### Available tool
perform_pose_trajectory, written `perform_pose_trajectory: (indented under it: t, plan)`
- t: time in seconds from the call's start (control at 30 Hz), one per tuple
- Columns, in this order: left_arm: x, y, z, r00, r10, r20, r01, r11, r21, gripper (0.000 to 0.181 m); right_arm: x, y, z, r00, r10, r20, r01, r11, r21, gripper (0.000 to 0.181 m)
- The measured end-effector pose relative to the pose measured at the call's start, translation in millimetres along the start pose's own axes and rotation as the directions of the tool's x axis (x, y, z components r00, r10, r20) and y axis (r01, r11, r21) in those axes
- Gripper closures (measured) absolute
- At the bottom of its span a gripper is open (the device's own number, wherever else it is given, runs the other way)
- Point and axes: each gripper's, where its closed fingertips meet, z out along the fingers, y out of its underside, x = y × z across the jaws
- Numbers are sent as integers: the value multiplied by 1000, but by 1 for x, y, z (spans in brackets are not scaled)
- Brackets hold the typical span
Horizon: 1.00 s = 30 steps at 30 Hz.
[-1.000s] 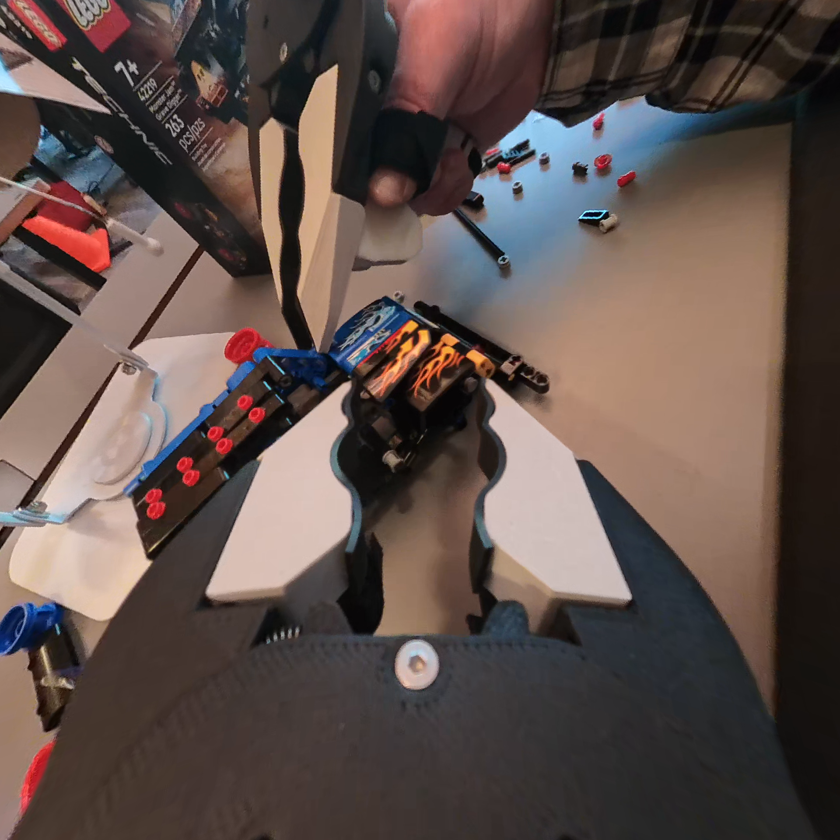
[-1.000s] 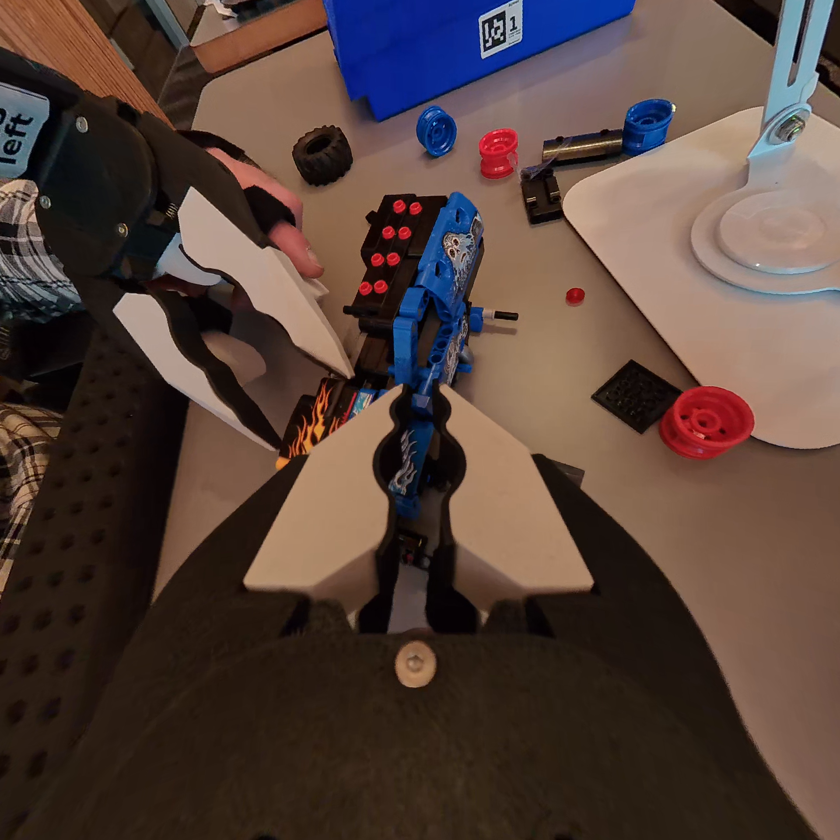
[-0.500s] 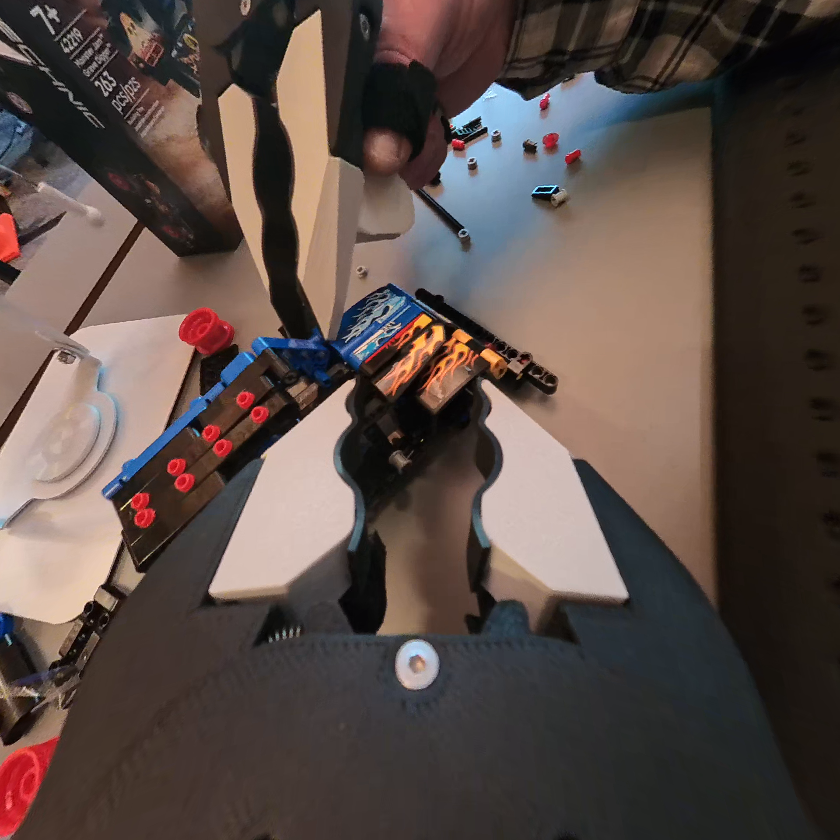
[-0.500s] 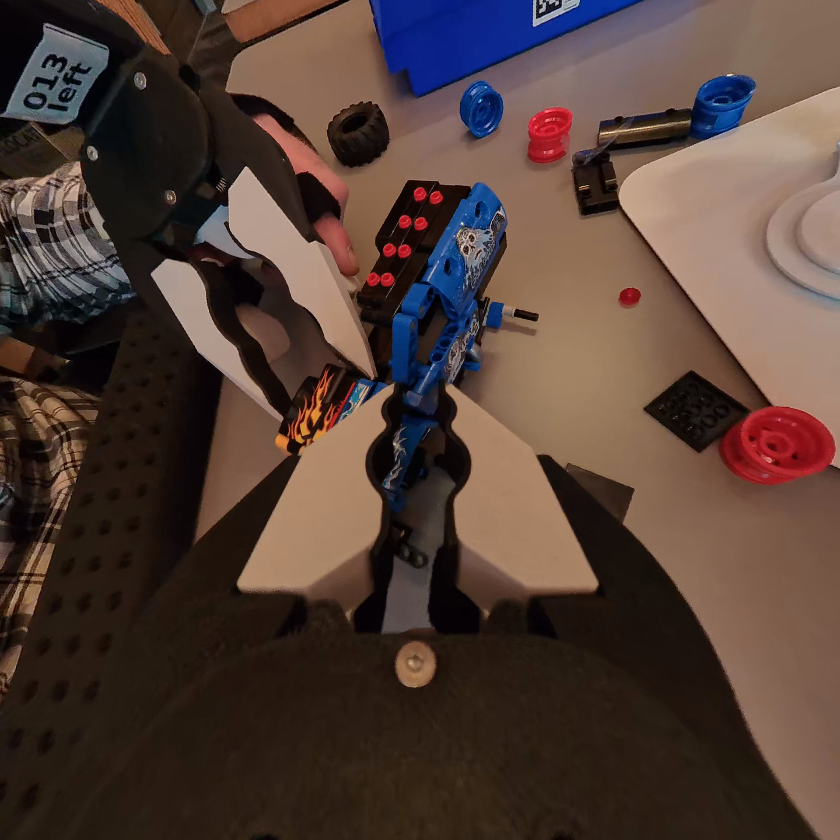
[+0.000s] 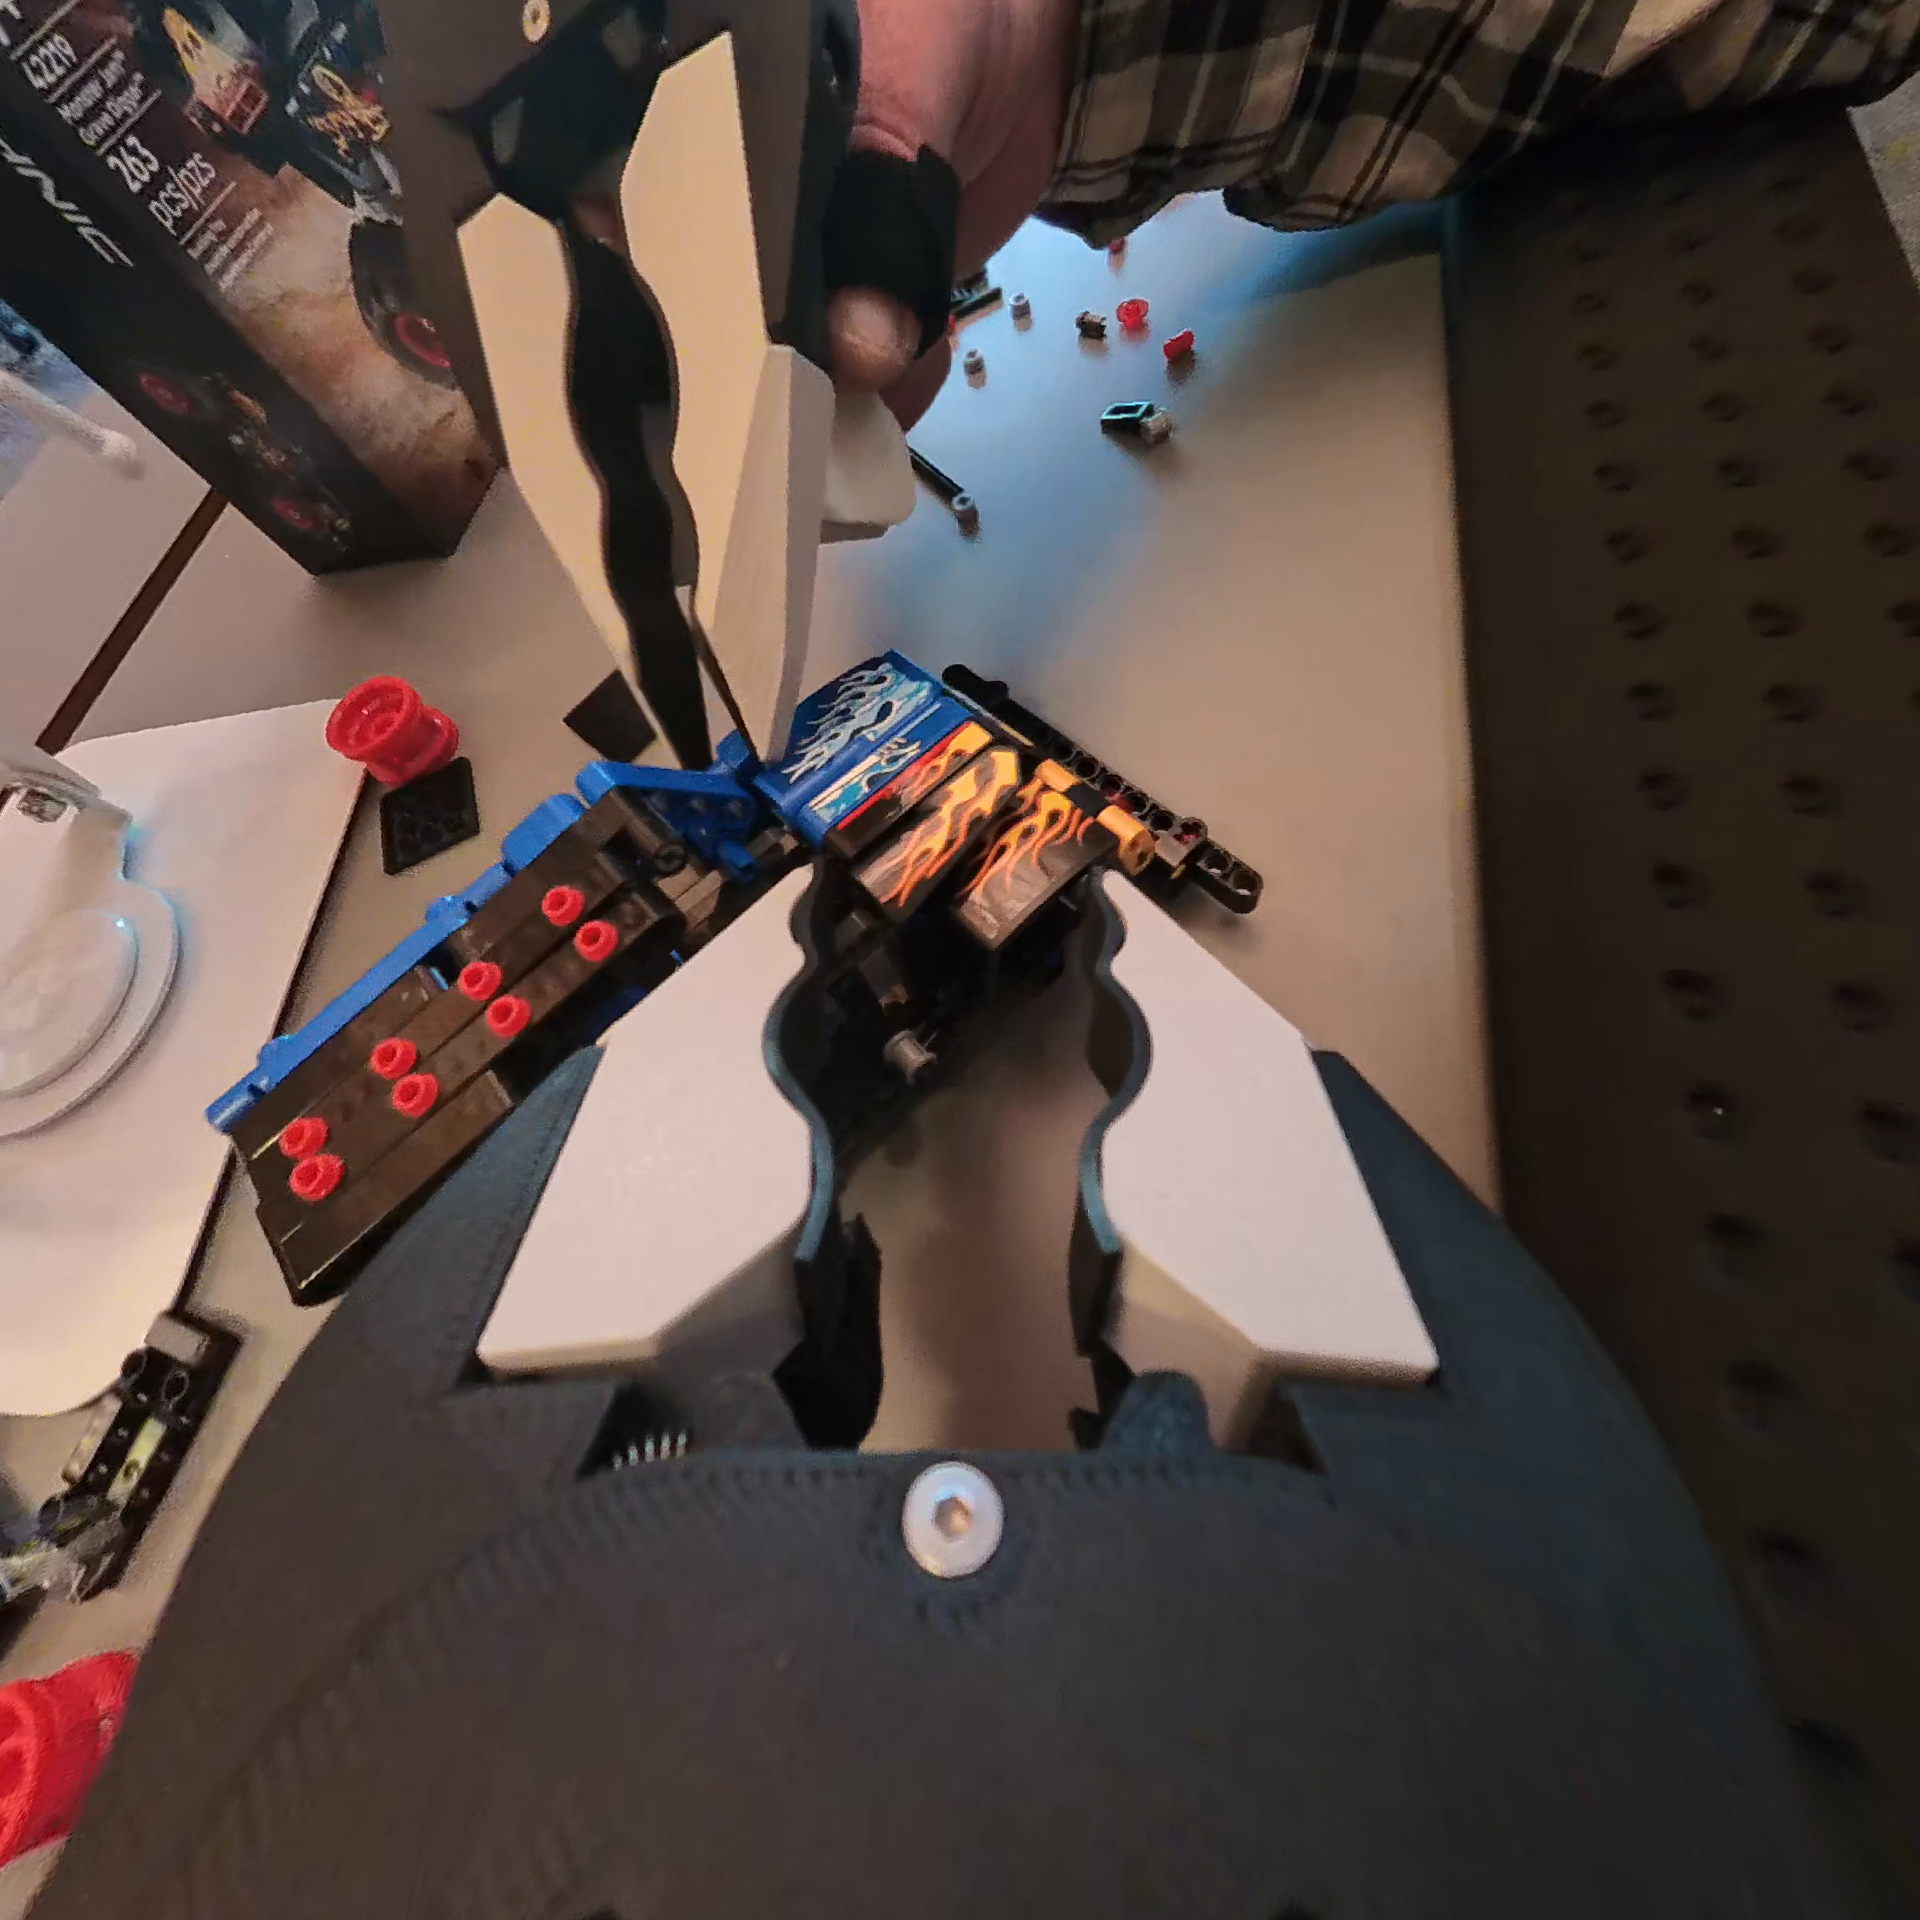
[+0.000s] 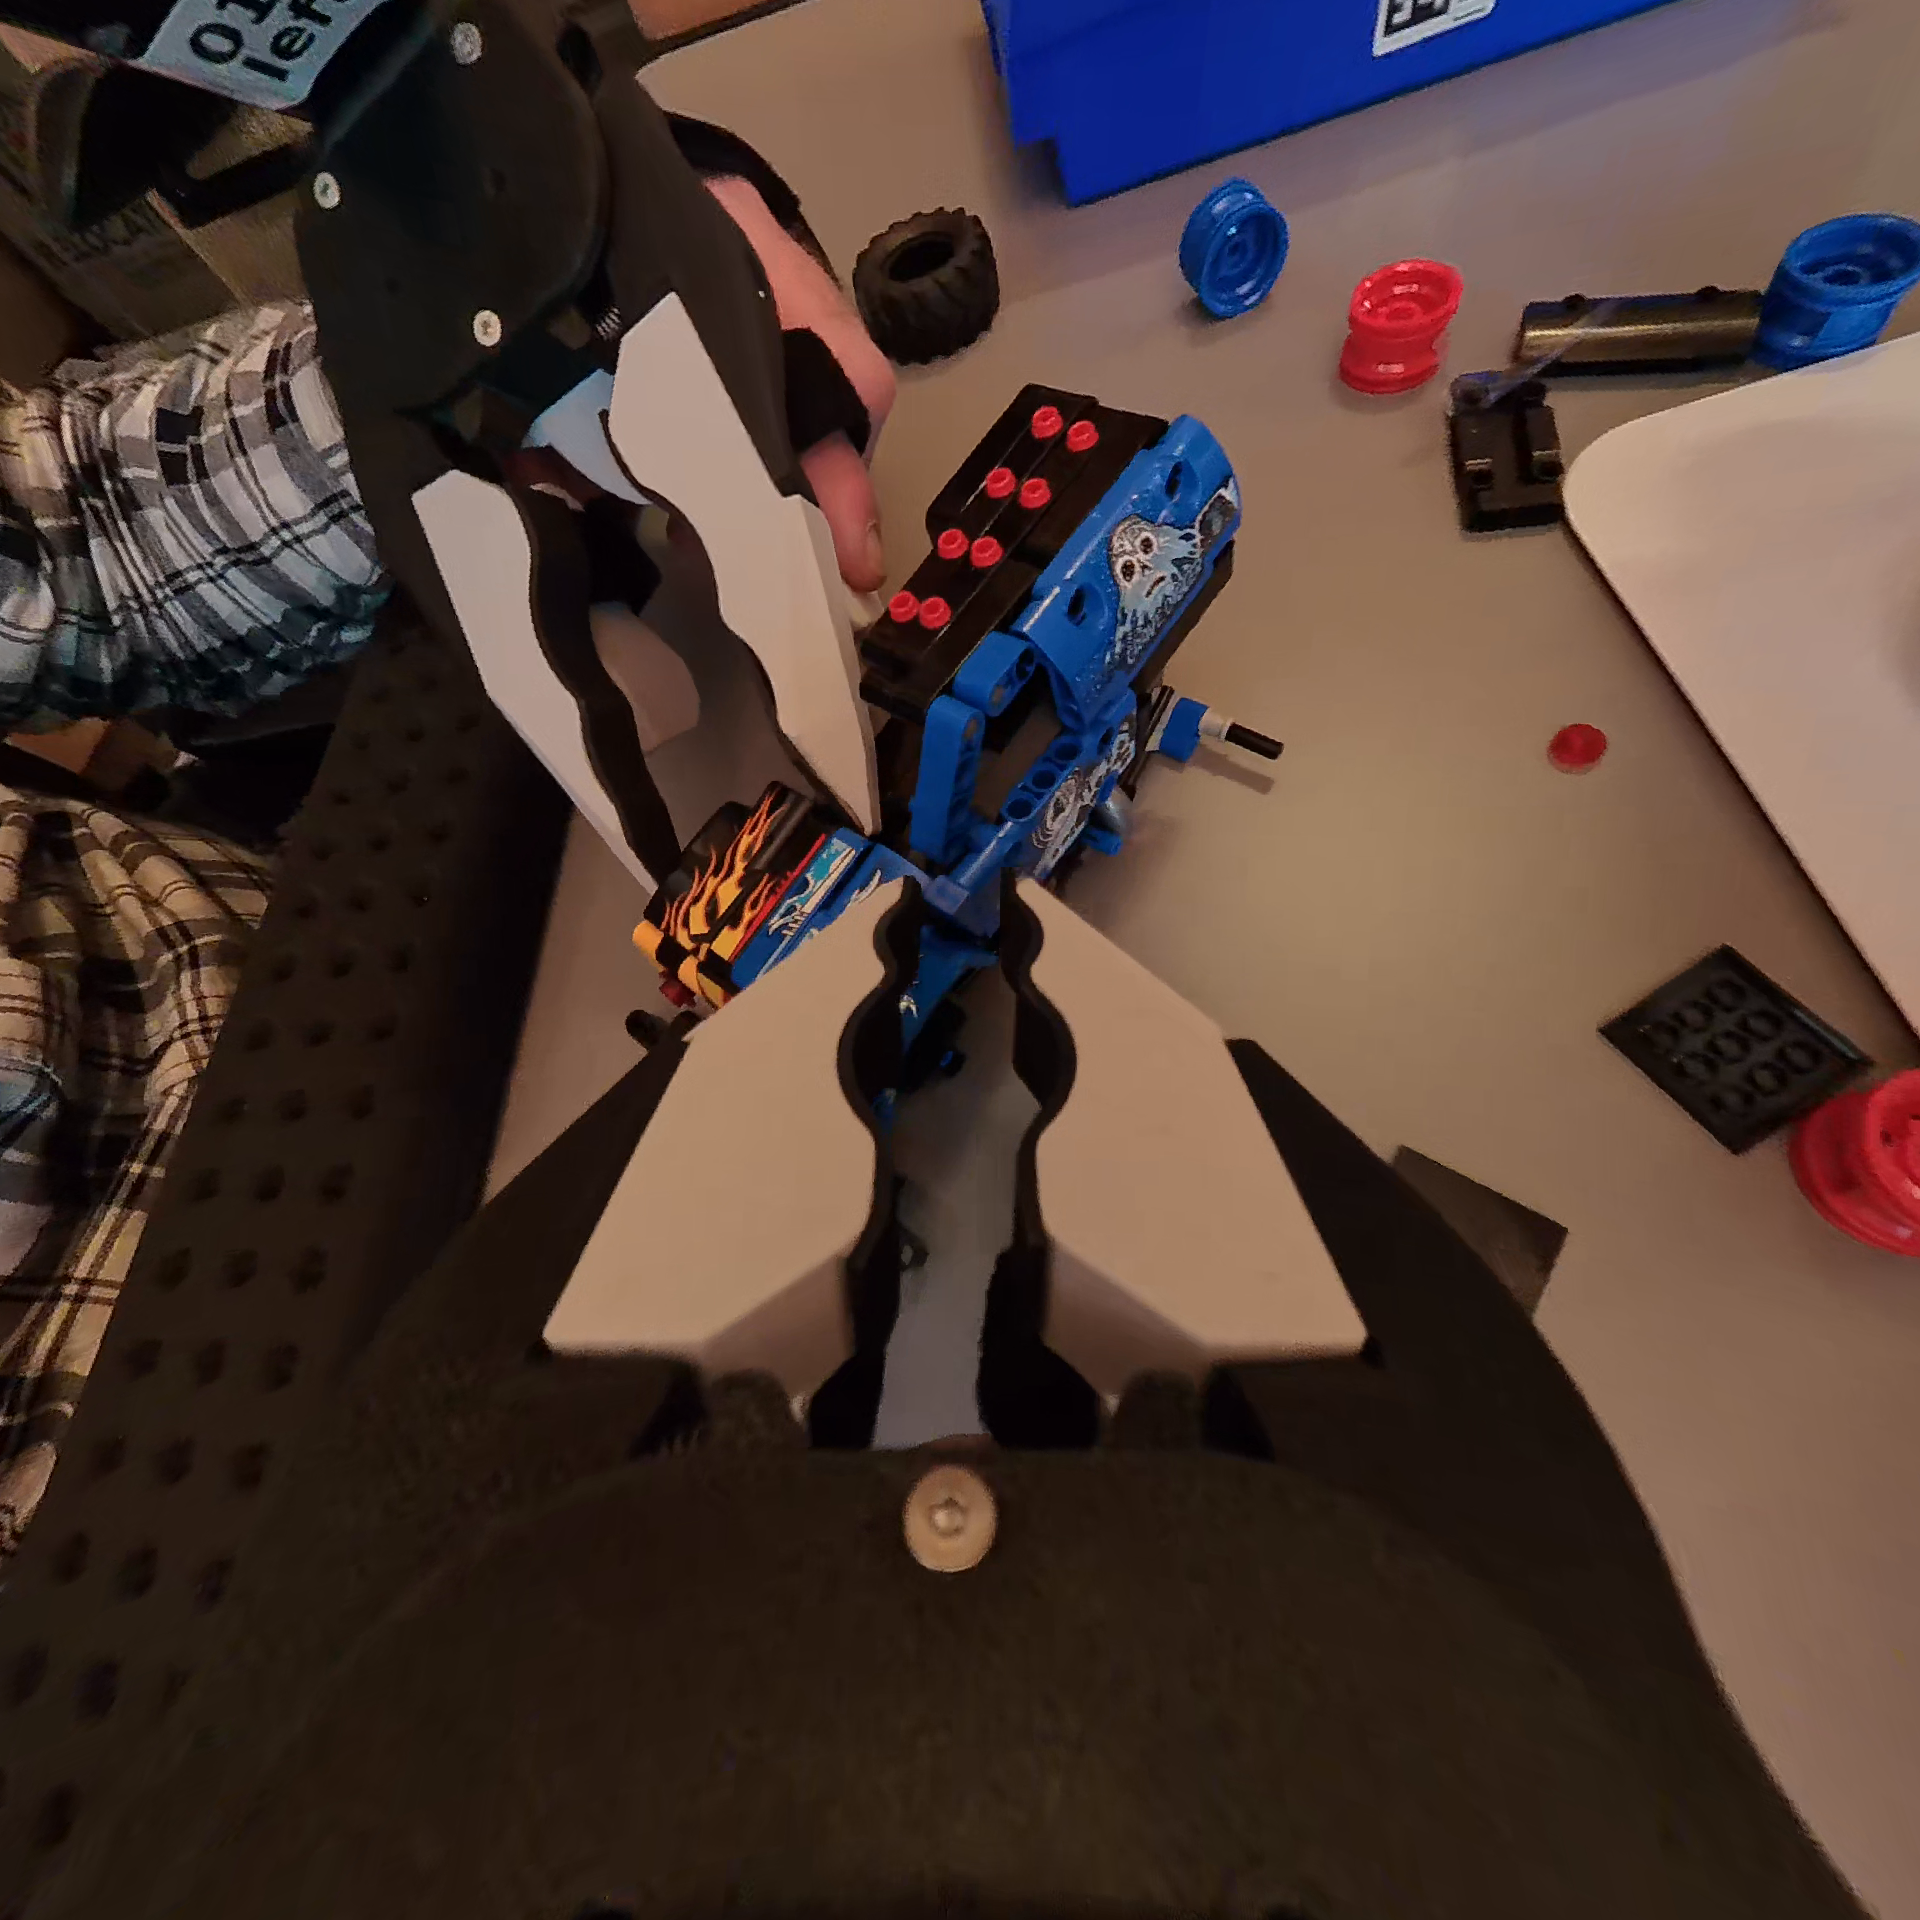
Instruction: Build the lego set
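Note:
The part-built lego truck (image 5: 582,935) rests low on the grey table: a black bed with red studs, blue side panels and a flame-printed end. My left gripper (image 5: 951,894) is shut on the flame end, which sits between its fingers. It also shows in the right wrist view (image 6: 758,847), coming in from the upper left. My right gripper (image 6: 958,894) is shut on the blue panel at the truck's (image 6: 1081,582) middle. In the left wrist view the right gripper (image 5: 717,738) reaches down from above, held by a hand.
A black tyre (image 6: 925,281), blue hub (image 6: 1233,247), red hubs (image 6: 1397,324) (image 6: 1870,1174), black plate (image 6: 1735,1044) and red stud (image 6: 1576,746) lie around. A white stand base (image 6: 1766,623), blue bin (image 6: 1247,83) and set box (image 5: 239,260) border the area. A black perforated mat (image 5: 1683,727) runs alongside.
Both grippers have kept their hold and shifted with the truck toward the perforated mat. The truck has turned a little between them.

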Motion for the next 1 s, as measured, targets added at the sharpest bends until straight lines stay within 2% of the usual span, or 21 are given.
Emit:
perform_pose_trajectory:
  t: [0.27, 0.47, 0.57, 0.67, 0.87, 0.93, 1.0]
  plan:
    - [8, 7, -19, 995, -78, -56, 79, 997, 21, 133, -13, -5, 14, 1000, 1, 24, -1, 1000, 5, 170]
    - [9, 16, -35, 992, -101, -69, 102, 995, -3, 132, -20, -9, 27, 1000, -20, -13, 20, 1000, -1, 170]
    - [13, 16, -41, 983, -150, -109, 152, 988, 9, 125, -23, -9, 32, 1000, -13, -12, 13, 1000, 2, 169]
    - [12, 18, -50, 982, -168, -90, 170, 985, 15, 126, -26, -9, 36, 1000, -5, -3, 5, 1000, 10, 169]
    - [-6, 27, -61, 967, -253, 42, 252, 967, 30, 131, -35, -10, 41, 1000, 8, 23, -8, 1000, 9, 167]
    - [-10, 30, -63, 961, -274, 46, 273, 962, 27, 124, -40, -11, 46, 1000, 10, 27, -10, 1000, 11, 166]
    - [-9, 31, -64, 956, -293, 19, 292, 956, 34, 125, -40, -12, 47, 1000, 6, 7, -6, 1000, 10, 166]
